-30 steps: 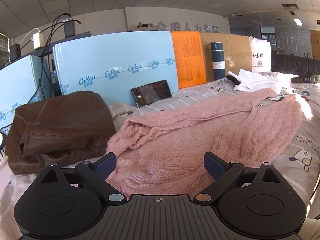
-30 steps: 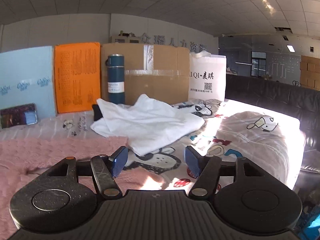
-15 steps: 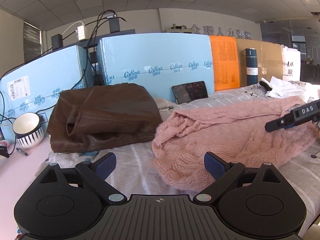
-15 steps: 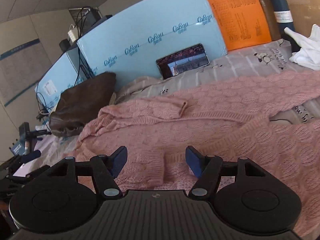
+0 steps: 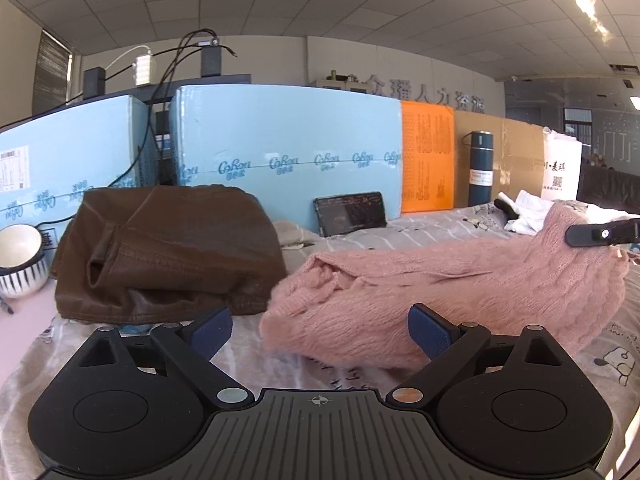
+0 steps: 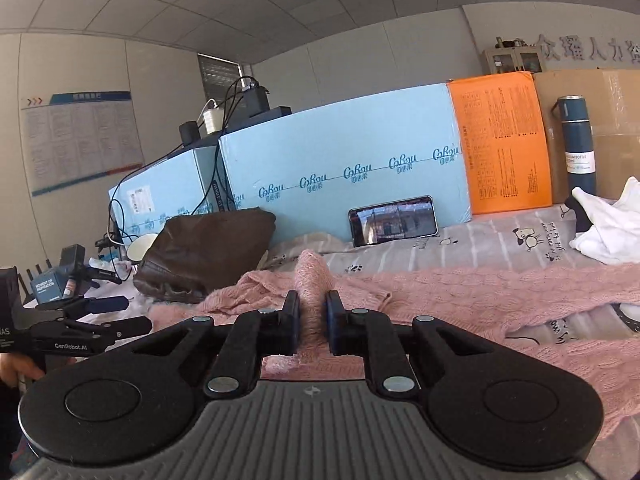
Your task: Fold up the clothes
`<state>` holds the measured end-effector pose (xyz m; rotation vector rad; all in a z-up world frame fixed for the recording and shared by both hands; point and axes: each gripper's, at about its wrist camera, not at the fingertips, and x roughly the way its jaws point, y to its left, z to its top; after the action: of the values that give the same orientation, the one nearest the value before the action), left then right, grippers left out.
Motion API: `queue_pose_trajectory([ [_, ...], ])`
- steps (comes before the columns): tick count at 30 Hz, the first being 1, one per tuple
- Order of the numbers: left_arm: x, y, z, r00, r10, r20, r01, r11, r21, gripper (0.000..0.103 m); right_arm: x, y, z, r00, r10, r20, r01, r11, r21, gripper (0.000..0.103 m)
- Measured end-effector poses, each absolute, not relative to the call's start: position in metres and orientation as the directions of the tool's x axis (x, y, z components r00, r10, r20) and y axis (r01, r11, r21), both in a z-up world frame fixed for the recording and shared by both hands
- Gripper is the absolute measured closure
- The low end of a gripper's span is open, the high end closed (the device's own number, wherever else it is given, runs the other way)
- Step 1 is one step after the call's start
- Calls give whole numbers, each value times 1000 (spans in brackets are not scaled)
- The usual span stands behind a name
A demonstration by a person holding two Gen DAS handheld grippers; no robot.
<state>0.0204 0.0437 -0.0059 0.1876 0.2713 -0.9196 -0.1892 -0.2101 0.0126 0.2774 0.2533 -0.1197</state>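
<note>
The right gripper [image 6: 312,320] pinches only a thin ridge of the pink sweater [image 5: 440,280], so the loose knit may slip out or stretch when lifted (the rest lies spread on the bed sheet [image 5: 420,228]). Its jaws are nearly closed on that fold. The left gripper [image 5: 320,330] hangs wide apart, holding nothing, with the sweater at its 1 o'clock.

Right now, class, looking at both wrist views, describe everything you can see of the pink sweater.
The pink sweater is a fuzzy, chunky cable knit, lying rumpled and spread across the printed bedsheet. A sleeve stretches toward the white garment. Its near end lies bunched beside the brown leather jacket. The right gripper is shut on a raised fold of the knit. The left gripper is open, just short of the sweater.
</note>
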Motion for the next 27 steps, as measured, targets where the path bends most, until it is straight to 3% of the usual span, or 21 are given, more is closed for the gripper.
queue_pose_trajectory([
  [4, 9, 24, -6, 529, -785, -322, 844, 526, 103, 6, -182, -208, -2, 951, -54, -304, 142, 951, 275, 90],
  [8, -1, 4, -19, 544, -725, -422, 839, 483, 252, 6, -175, -204, -10, 941, -97, -325, 178, 957, 230, 86],
  [9, -2, 2, -23, 554, -709, -436, 832, 477, 281, 6, -174, -203, -11, 933, -128, -336, 204, 958, 202, 80],
  [10, -4, 1, -26, 563, -695, -447, 826, 472, 306, 6, -172, -202, -13, 925, -158, -346, 229, 958, 173, 64],
  [12, -5, 0, -28, 567, -691, -448, 824, 469, 318, 6, -170, -200, -17, 905, -219, -365, 277, 954, 115, 46],
  [19, -7, -3, -31, 581, -675, -455, 813, 461, 355, 6, -152, -191, -37, 813, -325, -483, 313, 944, -108, 38],
  [25, -6, 13, -18, 544, -747, -382, 839, 477, 262, 6, -166, -193, -36, 859, -327, -394, 316, 944, -94, 32],
  [27, -7, 23, -15, 517, -795, -317, 856, 470, 216, 1, -181, -198, -32, 888, -317, -334, 308, 948, -80, 23],
])
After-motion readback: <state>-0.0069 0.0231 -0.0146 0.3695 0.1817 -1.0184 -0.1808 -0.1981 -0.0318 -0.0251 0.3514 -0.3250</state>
